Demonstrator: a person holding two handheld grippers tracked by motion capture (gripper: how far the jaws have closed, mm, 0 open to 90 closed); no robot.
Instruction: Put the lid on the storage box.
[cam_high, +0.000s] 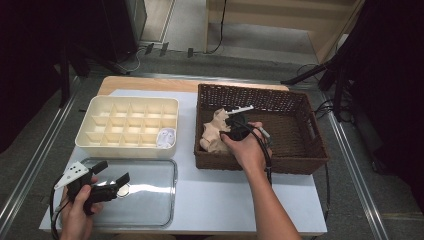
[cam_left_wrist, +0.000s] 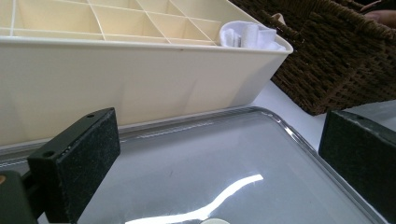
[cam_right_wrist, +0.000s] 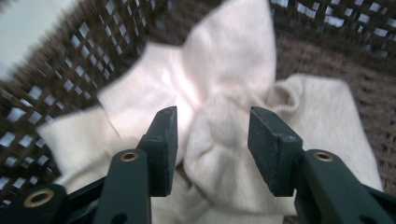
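Socks (cam_right_wrist: 224, 140), cream and bunched, lie in the left end of the basket (cam_high: 295, 125), right under the right claw (cam_right_wrist: 212, 140); a fold of the knit sits between its two pads, which stand part open on either side without clearly pressing it, so nothing is gripped yet. The woven wall rises close behind and to the left of that claw, leaving little room there, while the basket floor to its right is bare. The left claw (cam_left_wrist: 219, 163) hangs released over the clear lid (cam_left_wrist: 210, 168), jaws wide apart with nothing between them; the lid's rim curves just ahead of it, and beyond that rim stands the near wall of the cream divider box (cam_left_wrist: 140, 79). One white roll (cam_left_wrist: 247, 35) fills the box's near right cell, next to the basket's corner; the other visible cells hold nothing
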